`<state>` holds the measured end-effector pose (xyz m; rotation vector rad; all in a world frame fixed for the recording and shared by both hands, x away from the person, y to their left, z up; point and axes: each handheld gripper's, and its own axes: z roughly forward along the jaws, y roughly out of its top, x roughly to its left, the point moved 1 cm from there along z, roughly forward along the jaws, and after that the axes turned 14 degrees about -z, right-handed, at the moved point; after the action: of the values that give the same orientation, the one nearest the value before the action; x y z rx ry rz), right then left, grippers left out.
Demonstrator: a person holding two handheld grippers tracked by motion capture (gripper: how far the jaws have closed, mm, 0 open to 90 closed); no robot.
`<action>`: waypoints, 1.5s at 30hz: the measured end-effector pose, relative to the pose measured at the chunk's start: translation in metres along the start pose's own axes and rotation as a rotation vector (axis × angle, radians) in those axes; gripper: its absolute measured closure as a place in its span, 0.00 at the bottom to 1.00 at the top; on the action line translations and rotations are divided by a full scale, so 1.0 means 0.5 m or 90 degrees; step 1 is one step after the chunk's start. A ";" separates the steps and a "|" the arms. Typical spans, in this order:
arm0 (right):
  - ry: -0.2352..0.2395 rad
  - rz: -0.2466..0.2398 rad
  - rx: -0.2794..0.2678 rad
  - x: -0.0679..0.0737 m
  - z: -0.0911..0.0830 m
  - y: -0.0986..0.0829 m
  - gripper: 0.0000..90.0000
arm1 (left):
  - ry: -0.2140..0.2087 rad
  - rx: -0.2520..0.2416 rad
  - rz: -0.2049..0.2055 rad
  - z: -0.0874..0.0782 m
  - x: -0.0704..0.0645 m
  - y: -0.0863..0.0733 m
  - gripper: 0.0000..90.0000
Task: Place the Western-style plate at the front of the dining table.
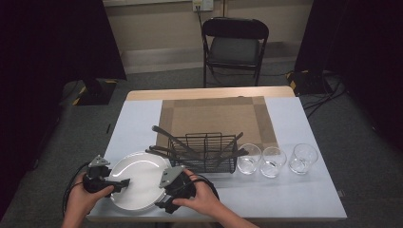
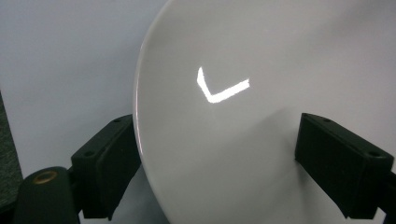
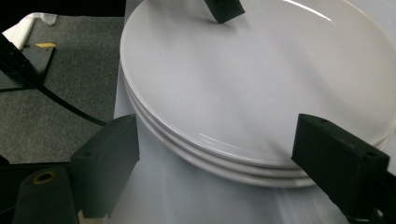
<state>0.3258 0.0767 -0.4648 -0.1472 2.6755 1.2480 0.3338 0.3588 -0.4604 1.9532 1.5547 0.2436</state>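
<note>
Plates (image 1: 140, 183), a stack of three white ones, sit at the near left corner of my surface (image 1: 285, 190). My left tool (image 1: 124, 182) is open with its jaws straddling the left rim, not pinching yet. My right tool (image 1: 161, 205) is open too, jaws either side of the stack's near edge. They look glazed, slick, stiff and breakable, so I'd grab the top one by the rim. Further right: wire basket (image 1: 204, 153), three glasses (image 1: 275, 161). No labels or writing I can read.
</note>
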 end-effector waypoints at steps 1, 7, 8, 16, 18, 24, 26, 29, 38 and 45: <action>0.003 -0.002 0.002 0.002 0.005 0.000 0.16 | 0.000 0.000 -0.001 0.000 0.000 0.000 0.16; -0.001 -0.014 0.004 0.005 0.004 0.003 0.16 | 0.001 -0.003 -0.005 -0.001 0.001 0.000 0.16; -0.002 -0.015 0.005 0.004 0.001 0.003 0.16 | 0.002 -0.001 -0.001 -0.001 0.001 0.000 0.16; -0.005 -0.009 0.006 -0.002 -0.010 -0.006 0.15 | 0.024 0.005 0.015 -0.006 -0.003 0.003 0.17; -0.011 -0.010 0.007 0.001 -0.008 -0.006 0.15 | 0.026 0.007 0.016 -0.007 -0.003 0.003 0.17; -0.005 -0.017 0.004 0.003 -0.004 -0.003 0.16 | 0.036 0.008 0.017 -0.010 -0.001 0.003 0.17; -0.008 -0.017 0.007 0.002 -0.007 -0.004 0.16 | 0.037 0.008 0.019 -0.010 0.000 0.003 0.17; -0.009 -0.014 0.011 0.002 -0.011 -0.012 0.16 | 0.034 0.008 0.016 -0.009 0.000 0.004 0.17; -0.012 -0.002 0.004 0.004 -0.009 -0.017 0.15 | 0.035 0.007 0.013 -0.009 0.000 0.003 0.17; -0.011 -0.005 0.006 0.001 -0.006 -0.009 0.13 | 0.047 0.017 0.007 -0.011 -0.003 0.006 0.17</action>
<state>0.3255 0.0715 -0.4665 -0.1456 2.6630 1.2276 0.3331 0.3591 -0.4541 1.9944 1.6017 0.3031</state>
